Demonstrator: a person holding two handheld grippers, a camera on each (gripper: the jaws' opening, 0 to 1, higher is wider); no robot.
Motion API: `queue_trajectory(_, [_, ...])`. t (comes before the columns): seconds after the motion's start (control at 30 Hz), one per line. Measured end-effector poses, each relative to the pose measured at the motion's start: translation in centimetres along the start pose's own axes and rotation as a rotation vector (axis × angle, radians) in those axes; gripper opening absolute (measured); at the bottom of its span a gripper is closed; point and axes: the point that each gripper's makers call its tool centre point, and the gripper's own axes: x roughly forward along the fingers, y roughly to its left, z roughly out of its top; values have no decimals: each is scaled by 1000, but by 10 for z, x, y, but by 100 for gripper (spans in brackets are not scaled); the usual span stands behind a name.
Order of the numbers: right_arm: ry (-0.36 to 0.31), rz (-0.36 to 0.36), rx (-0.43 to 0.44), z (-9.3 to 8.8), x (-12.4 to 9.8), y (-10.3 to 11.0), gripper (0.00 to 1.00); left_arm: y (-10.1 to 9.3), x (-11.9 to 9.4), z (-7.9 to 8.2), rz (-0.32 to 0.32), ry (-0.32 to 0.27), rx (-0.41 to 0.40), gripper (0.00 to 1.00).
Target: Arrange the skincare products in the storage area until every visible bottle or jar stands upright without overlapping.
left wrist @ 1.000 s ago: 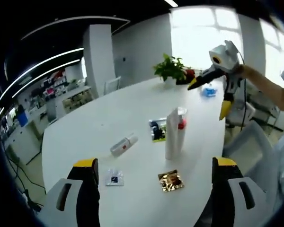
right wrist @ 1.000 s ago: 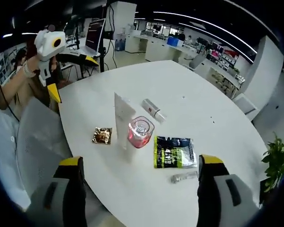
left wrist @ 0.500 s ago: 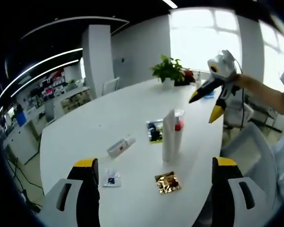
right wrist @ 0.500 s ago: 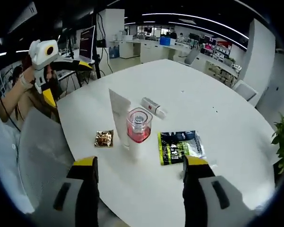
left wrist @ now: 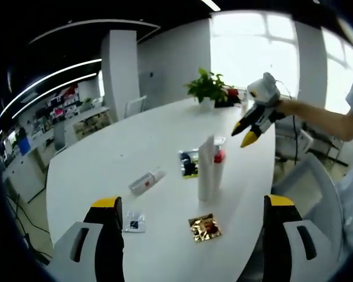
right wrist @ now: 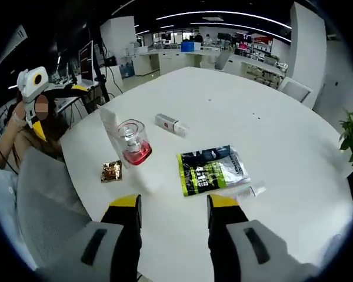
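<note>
Right now your left gripper [left wrist: 191, 235] stands wide apart and empty over the near edge of the table [right wrist: 294, 141]. Your right gripper [right wrist: 173, 205] has narrowed, with nothing between its jaws. Near that edge the white tube [left wrist: 205, 169] stands upright, touching the clear red-based bottle [right wrist: 132, 143]. A small white bottle [left wrist: 145, 181] lies on its side towards the table's middle, beside the dark sachet [right wrist: 212, 170] and gold packet [left wrist: 205, 227].

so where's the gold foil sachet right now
The gold foil sachet lies flat near the table edge in the right gripper view, just beside the red-bottomed jar, and in front of the white tube in the left gripper view.
</note>
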Motion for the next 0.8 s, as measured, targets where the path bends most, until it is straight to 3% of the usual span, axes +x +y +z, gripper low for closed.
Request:
queue_trajectory(0.3, [75, -27, 120, -26, 23, -34, 39, -7, 1, -5, -23, 13, -11, 97])
queue_trajectory(0.6, [165, -40, 185, -41, 44, -51, 39, -3, 2, -9, -29, 27, -16, 97])
queue_trajectory(0.8, [207, -50, 240, -49, 56, -59, 45, -2, 3, -15, -33, 30, -33, 97])
